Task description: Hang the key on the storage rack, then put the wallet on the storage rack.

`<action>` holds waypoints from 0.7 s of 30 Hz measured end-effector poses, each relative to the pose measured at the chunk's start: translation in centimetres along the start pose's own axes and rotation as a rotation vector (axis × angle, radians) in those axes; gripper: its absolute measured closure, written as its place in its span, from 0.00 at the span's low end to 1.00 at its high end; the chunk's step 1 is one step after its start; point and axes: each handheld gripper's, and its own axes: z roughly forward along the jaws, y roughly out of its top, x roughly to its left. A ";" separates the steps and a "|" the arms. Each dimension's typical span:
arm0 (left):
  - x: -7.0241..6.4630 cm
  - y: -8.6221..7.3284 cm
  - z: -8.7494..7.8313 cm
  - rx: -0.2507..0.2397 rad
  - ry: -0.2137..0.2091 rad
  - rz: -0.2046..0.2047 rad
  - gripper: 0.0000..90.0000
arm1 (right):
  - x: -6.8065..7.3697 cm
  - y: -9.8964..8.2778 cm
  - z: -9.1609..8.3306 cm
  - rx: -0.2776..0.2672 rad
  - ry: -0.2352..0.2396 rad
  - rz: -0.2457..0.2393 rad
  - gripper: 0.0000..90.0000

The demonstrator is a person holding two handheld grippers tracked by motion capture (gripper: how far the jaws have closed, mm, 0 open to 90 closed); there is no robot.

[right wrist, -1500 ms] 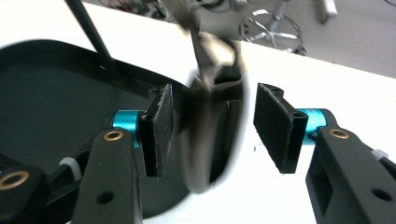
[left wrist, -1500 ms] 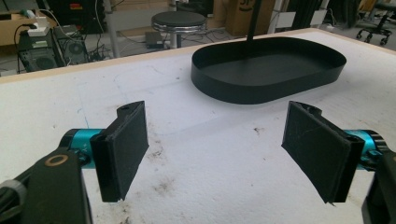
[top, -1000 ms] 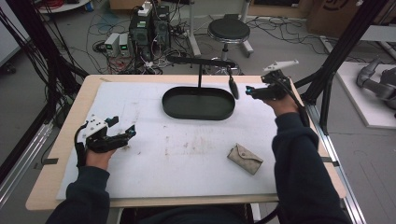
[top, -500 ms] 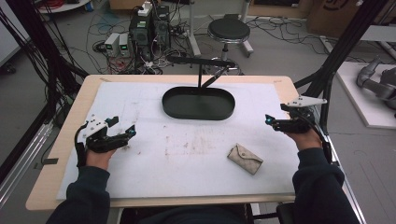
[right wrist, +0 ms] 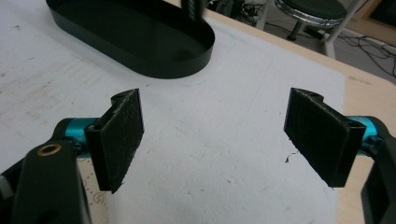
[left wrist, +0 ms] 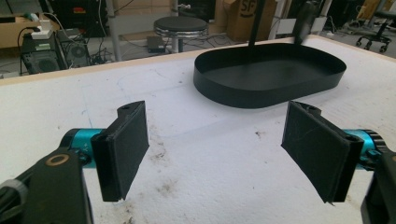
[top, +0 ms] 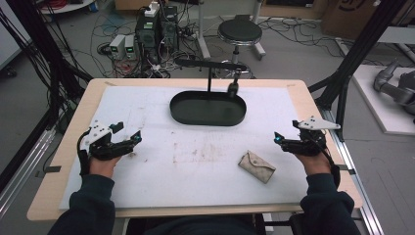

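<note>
Both my tongs, left (top: pixel 135 138) and right (top: pixel 277 139), gape empty, the right's jaws just widened, so I'd swing it squarely over the pouch (top: pixel 257 166) lying near it on the surface (top: pixel 195 161).

One wooden desk (top: pixel 313 105) carries a single white foam sheet (top: pixel 161 181) over most of its top. On that sheet sits one black oval metal tray (top: pixel 208 108), and one slim black stand (top: pixel 209 73) rises at the tray's far rim, with one small dark piece (top: pixel 232 88) hanging from its crossbar. One beige quilted fabric pouch (top: pixel 257 166) lies on the sheet. Two hand-held grippers are counted: the left gripper (top: pixel 133 139) and the right gripper (top: pixel 278 139), each with two black padded fingers (left wrist: pixel 122 148) and one trailing cable. One grey three-cornered plate (top: pixel 315 124) tops the right gripper. Beyond the desk stands one round black stool (top: pixel 240 32).
</note>
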 end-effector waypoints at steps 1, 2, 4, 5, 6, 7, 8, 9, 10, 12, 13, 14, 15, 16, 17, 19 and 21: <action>0.0 0.0 0.0 -0.001 0.001 0.001 0.25 | 0.1 -0.2 0.1 0.003 0.005 -0.005 0.23; -0.1 0.0 0.0 0.002 0.003 0.003 0.25 | 0.3 -0.3 0.3 0.008 0.005 -0.009 0.23; 0.0 0.0 0.0 0.006 0.005 0.003 0.25 | 0.5 -0.6 0.4 0.006 0.008 -0.025 0.23; -0.1 0.0 0.0 0.004 0.004 0.004 0.25 | 0.6 -0.7 0.4 0.003 0.007 -0.024 0.23; -0.1 0.0 0.1 0.003 0.004 0.003 0.25 | 0.7 -0.8 0.4 -0.001 0.011 -0.025 0.23; 0.0 0.0 0.1 0.004 0.005 0.004 0.25 | 1.0 -1.3 0.5 -0.002 0.018 -0.029 0.23; 0.0 0.0 0.2 0.003 0.005 -0.003 0.25 | 1.0 -1.3 0.5 -0.002 0.018 -0.029 0.23; 0.1 0.0 0.2 0.004 0.001 -0.002 0.25 | 1.1 -1.5 0.5 0.000 0.024 -0.033 0.23; 0.1 0.0 0.3 0.004 0.003 -0.004 0.25 | 1.3 -1.8 0.6 0.004 0.032 -0.038 0.23; 0.1 0.0 0.3 0.002 -0.001 -0.006 0.25 | 1.7 -2.2 0.6 0.019 0.051 -0.058 0.23; 0.1 -0.1 0.3 0.002 -0.002 -0.005 0.25 | 2.0 -2.5 0.7 0.024 0.071 -0.073 0.23; 0.1 -0.1 0.3 0.003 -0.001 -0.004 0.25 | 2.0 -2.5 0.7 0.024 0.071 -0.073 0.23; 0.1 0.0 0.3 0.004 0.000 -0.003 0.25 | 2.0 -2.5 0.7 0.025 0.076 -0.079 0.23; 0.1 0.0 0.3 0.001 0.000 -0.003 0.25 | 2.2 -2.6 0.8 0.030 0.083 -0.083 0.23; 0.1 0.0 0.3 0.001 0.000 0.000 0.25 | 2.3 -2.6 0.8 0.033 0.097 -0.090 0.23; 0.1 0.0 0.3 0.001 0.000 -0.001 0.25 | 2.6 -2.7 0.9 0.050 0.140 -0.110 0.23; 0.0 0.0 0.3 0.001 0.002 0.003 0.25 | 3.0 -2.9 1.0 0.058 0.155 -0.137 0.23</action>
